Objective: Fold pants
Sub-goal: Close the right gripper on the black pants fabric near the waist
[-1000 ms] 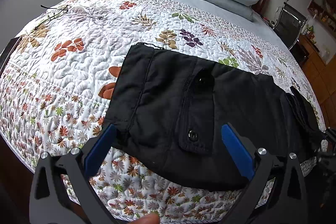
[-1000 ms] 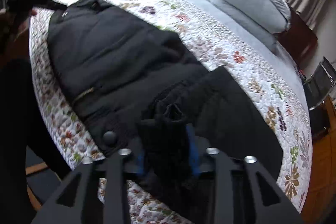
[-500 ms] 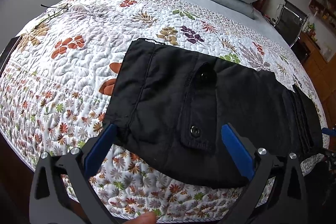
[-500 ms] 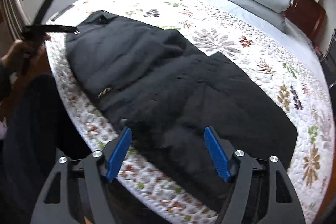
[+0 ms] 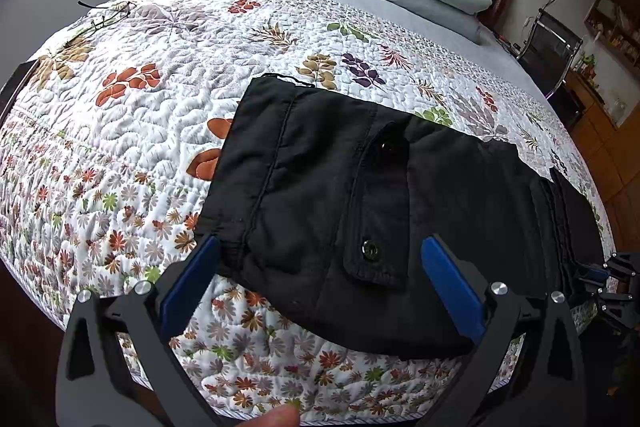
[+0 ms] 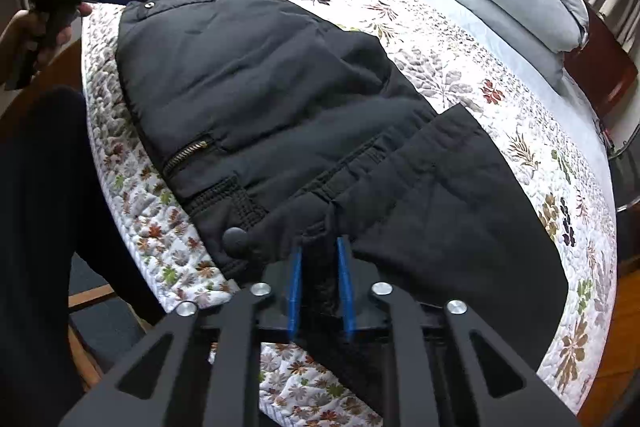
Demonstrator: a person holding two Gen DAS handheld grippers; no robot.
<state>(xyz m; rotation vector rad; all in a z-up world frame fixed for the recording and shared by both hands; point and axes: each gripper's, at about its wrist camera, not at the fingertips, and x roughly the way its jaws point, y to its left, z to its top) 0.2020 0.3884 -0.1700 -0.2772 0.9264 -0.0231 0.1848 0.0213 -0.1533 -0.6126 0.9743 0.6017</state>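
Left tool (image 5: 316, 283) agape — right tool (image 6: 320, 255) closing, fabric between

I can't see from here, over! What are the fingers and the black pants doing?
Left gripper open, hovering at pants hem. Right gripper closing on waistband fabric. Pants flat on quilt. Nothing in the way.

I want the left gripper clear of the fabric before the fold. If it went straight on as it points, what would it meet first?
Most likely the black pants: their hem end lies right ahead of the open left gripper, on the quilt. Depth is hard to judge.
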